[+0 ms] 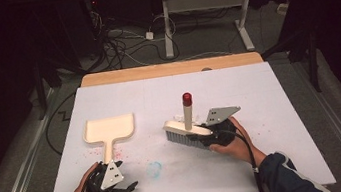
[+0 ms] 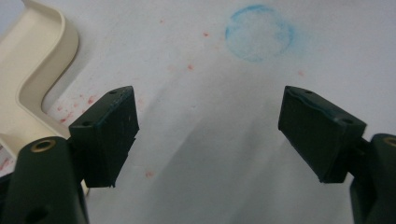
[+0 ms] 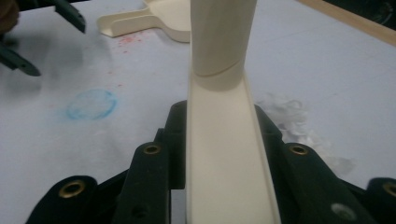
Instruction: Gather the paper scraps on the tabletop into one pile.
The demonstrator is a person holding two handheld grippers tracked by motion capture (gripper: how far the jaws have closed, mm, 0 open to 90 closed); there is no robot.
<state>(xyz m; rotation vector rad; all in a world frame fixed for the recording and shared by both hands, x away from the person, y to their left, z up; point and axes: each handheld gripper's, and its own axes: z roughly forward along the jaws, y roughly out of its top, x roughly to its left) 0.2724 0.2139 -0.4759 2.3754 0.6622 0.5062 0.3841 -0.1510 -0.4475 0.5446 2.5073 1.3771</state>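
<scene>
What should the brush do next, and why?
Probably sweep left toward the dustpan. The right claw is shut on the brush, red crumbs lie on the table near the pan's handle, and the open left claw waits beside it.

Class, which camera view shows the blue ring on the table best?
The left gripper view: the blue ring sits large and sharp beyond the open claw. The right gripper view shows it smaller beside the brush; the high view shows a faint smudge.
</scene>
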